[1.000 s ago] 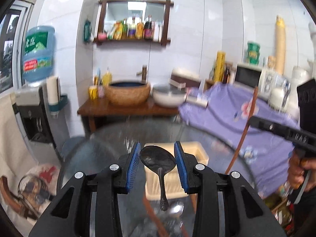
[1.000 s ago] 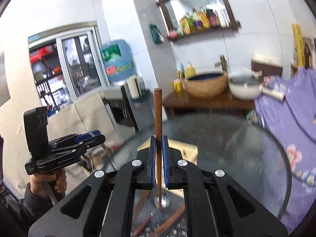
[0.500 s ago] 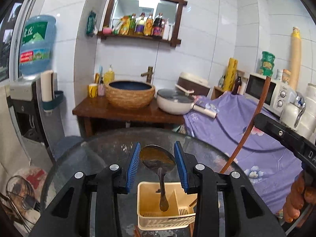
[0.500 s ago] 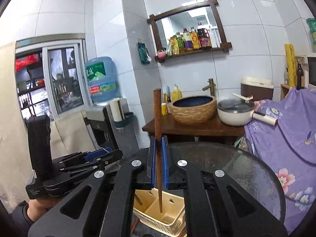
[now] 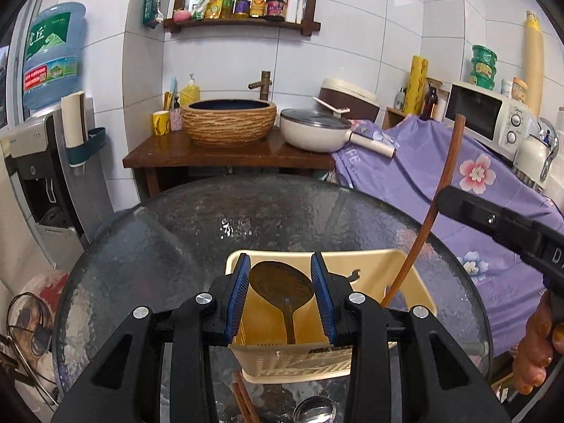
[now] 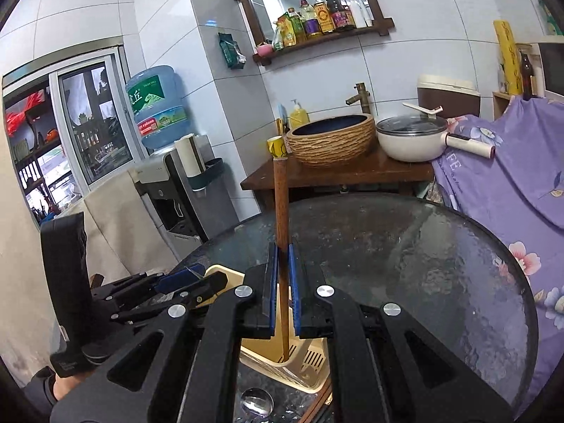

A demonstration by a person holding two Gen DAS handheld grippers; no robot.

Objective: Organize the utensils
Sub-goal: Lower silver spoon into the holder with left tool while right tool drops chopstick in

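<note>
Left wrist view: one dark metal spoon (image 5: 282,287) sits bowl-up between the blue-padded fingers of the left gripper (image 5: 281,294), pinched at the bowl's edges, its handle hanging down into one cream slotted plastic utensil basket (image 5: 380,271) on the round dark glass table (image 5: 169,232). One long reddish-brown wooden chopstick (image 5: 428,215) slants into the basket's right part; the black right gripper (image 5: 454,197) holds it, only partly in frame, with the person's fingers showing at the right edge. Below the basket lie two more brown sticks (image 5: 243,402) and one shiny spoon bowl (image 5: 313,414), all cut off by the gripper body.

Right wrist view: the right gripper (image 6: 282,282) has its pads pressed on the upright chopstick (image 6: 281,204), whose lower tip stands inside a basket (image 6: 310,356) compartment. The left gripper (image 6: 183,276) reaches level over the basket's left rim; its spoon is hidden.
</note>
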